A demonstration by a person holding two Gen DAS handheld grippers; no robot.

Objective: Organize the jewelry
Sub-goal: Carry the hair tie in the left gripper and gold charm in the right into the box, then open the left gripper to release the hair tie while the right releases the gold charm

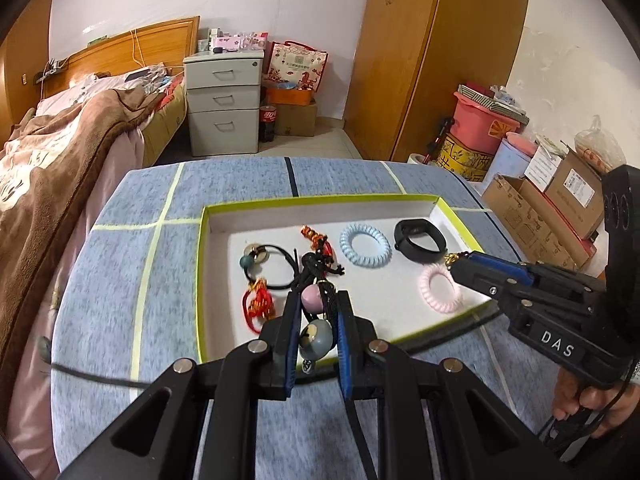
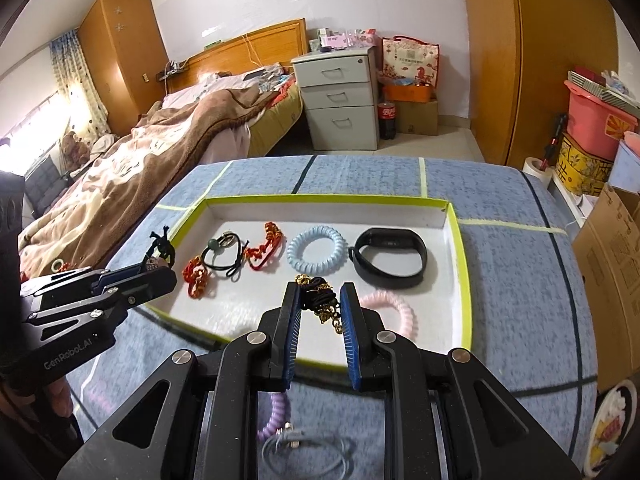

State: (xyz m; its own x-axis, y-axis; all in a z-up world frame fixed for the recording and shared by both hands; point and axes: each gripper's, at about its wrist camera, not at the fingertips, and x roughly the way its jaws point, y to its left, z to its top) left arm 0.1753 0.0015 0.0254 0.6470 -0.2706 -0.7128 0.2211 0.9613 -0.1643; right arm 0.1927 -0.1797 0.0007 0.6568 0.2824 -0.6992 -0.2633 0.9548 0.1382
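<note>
A shallow rectangular tray (image 2: 460, 248), white inside with a lime-green rim, sits mid-frame on a blue-grey woven tablecloth (image 2: 520, 280) crossed by pale and dark lines.

Left gripper (image 1: 318, 320): black frame, ribbed blue pads. Jaws narrowed onto a black braided cord ornament (image 1: 316, 272) carrying a smooth pink bead and a rounded grey bead; it is gripped and hangs between the pads, lower centre of the left wrist view.

Right gripper (image 2: 320, 308): same build. Jaws closed on a black corded piece with gold chain links (image 2: 324, 300), lower centre of the right wrist view.

In the tray, left to right in the right wrist view: a red-orange knotted bracelet (image 2: 196, 280); a thin black elastic hair tie with round beads (image 2: 224, 256); a red cord bracelet (image 2: 264, 252); a pale blue spiral coil hair tie (image 2: 316, 256); a matte black wristband (image 2: 390, 258). A pink spiral coil (image 2: 396, 308) lies at lower right, partly hidden.

On the cloth at bottom centre, a lilac coil (image 2: 274, 416) and a thin grey cable (image 2: 304, 452).
</note>
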